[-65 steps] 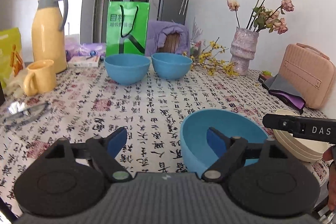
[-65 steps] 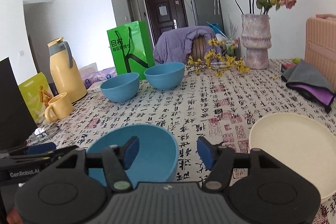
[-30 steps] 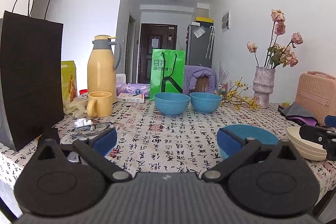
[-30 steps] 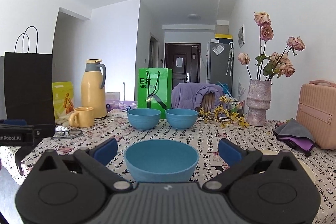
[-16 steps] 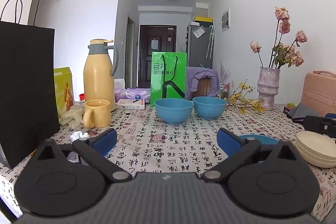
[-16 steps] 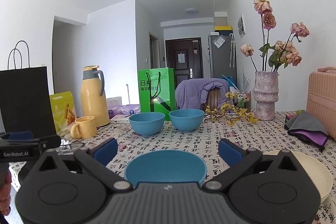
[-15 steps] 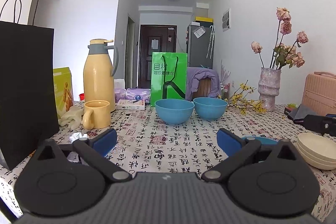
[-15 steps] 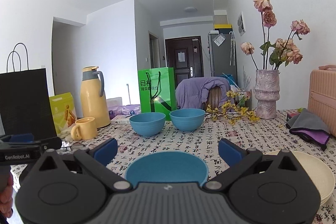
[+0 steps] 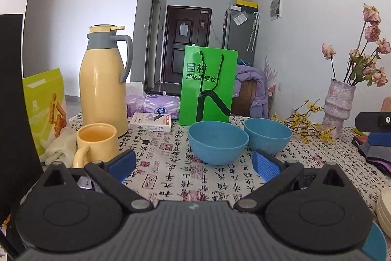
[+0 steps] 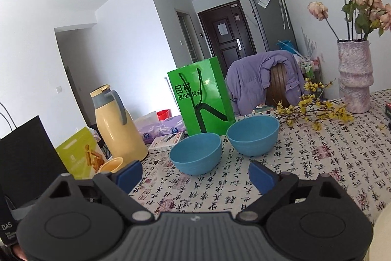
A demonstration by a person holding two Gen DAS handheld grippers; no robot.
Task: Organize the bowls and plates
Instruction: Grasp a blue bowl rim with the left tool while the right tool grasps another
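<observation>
Two blue bowls stand side by side on the patterned tablecloth: a left bowl [image 9: 218, 145] [image 10: 196, 153] and a right bowl [image 9: 268, 136] [image 10: 253, 135]. My left gripper [image 9: 194, 166] is open and empty, a little short of the left bowl. My right gripper [image 10: 195, 175] is open and empty, just short of the same pair. A third blue bowl's rim [image 9: 375, 242] shows at the bottom right of the left wrist view, beside stacked cream plates [image 9: 384, 209]. A cream plate edge [image 10: 382, 239] shows in the right wrist view.
A yellow thermos [image 9: 103, 85], a yellow mug [image 9: 96, 144], a green paper bag [image 9: 207, 89], a snack box [image 9: 46, 104] and a black bag [image 9: 14, 114] stand at the left and back. A vase with dried roses [image 9: 338, 107] and yellow twigs [image 10: 315, 113] are at the right.
Both grippers have moved forward and tilted down toward the two far bowls. The near blue bowl and the plates have slipped to the lower edges of both views. Both stay open.
</observation>
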